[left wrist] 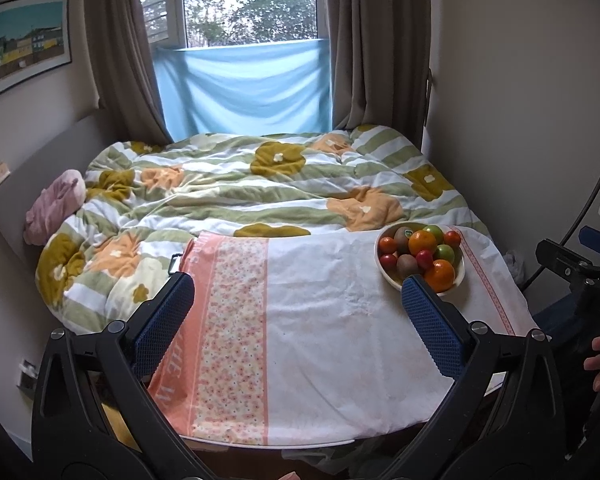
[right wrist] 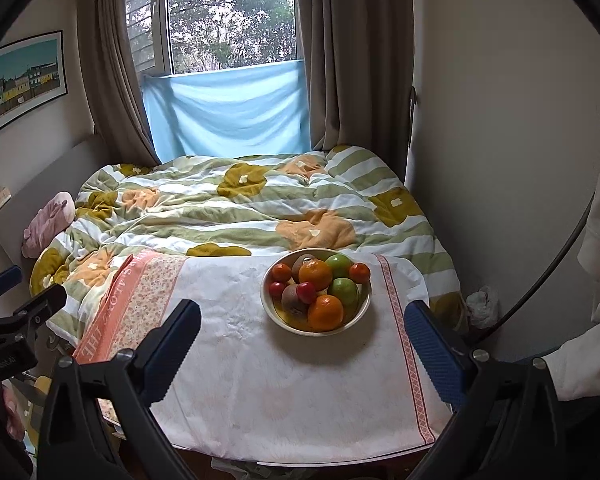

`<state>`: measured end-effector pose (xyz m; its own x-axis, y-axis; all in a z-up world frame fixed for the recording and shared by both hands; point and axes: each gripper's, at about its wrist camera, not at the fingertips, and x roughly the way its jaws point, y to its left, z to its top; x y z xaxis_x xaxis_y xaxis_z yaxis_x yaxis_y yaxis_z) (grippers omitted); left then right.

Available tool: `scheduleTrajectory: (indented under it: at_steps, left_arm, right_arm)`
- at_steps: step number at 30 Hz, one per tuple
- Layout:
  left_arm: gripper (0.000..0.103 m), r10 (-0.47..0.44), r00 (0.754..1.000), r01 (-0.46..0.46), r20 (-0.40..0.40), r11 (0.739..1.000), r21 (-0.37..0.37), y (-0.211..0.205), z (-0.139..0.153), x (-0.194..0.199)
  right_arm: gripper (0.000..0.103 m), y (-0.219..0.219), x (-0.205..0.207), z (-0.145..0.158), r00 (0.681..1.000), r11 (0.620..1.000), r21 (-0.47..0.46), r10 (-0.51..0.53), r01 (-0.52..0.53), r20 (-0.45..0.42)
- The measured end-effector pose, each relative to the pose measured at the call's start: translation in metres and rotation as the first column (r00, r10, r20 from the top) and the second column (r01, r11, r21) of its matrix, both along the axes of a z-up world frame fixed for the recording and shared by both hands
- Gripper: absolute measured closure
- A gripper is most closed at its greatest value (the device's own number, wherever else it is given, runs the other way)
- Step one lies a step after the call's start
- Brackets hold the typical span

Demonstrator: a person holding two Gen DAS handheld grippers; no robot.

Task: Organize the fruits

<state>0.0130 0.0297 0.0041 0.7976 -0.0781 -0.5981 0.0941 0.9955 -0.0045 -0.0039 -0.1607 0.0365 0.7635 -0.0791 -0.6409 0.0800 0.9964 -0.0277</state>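
A cream bowl (right wrist: 270, 308) heaped with fruit stands on a white and pink cloth (right wrist: 260, 380) over a table. It holds oranges (right wrist: 326, 312), green apples (right wrist: 343, 291), brown kiwis (right wrist: 293, 298) and small red fruits (right wrist: 306, 292). In the left wrist view the bowl (left wrist: 384, 270) is at the cloth's far right. My left gripper (left wrist: 298, 294) is open and empty above the cloth, its right finger overlapping the bowl's near rim in the image. My right gripper (right wrist: 304, 320) is open and empty, with the bowl seen between its fingers, a little beyond them.
A bed with a flowered green-striped quilt (right wrist: 240, 208) lies behind the table, with a pink pillow (right wrist: 48, 220) at its left. Curtains and a window with a blue cloth (right wrist: 228, 112) stand at the back. A wall is close on the right.
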Motion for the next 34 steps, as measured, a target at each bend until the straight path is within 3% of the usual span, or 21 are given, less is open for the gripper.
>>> scheduleTrajectory:
  at_steps: [16, 26, 34]
  left_arm:
    - [0.000, -0.008, 1.000, 0.008, 0.002, 1.000, -0.017, 0.001, 0.001, 0.010]
    - [0.000, 0.020, 1.000, -0.021, 0.014, 0.999, 0.027, -0.004, 0.002, 0.013]
    - [0.000, 0.016, 1.000, -0.016, 0.011, 1.000, 0.017, -0.009, 0.000, 0.015]
  right_arm:
    - [0.001, 0.001, 0.007, 0.000, 1.000, 1.000, -0.003, 0.002, -0.002, 0.000]
    - [0.001, 0.001, 0.007, 0.000, 1.000, 1.000, -0.001, 0.001, -0.001, -0.002]
    - [0.001, 0.001, 0.009, 0.001, 1.000, 1.000, -0.002, -0.001, 0.001, -0.003]
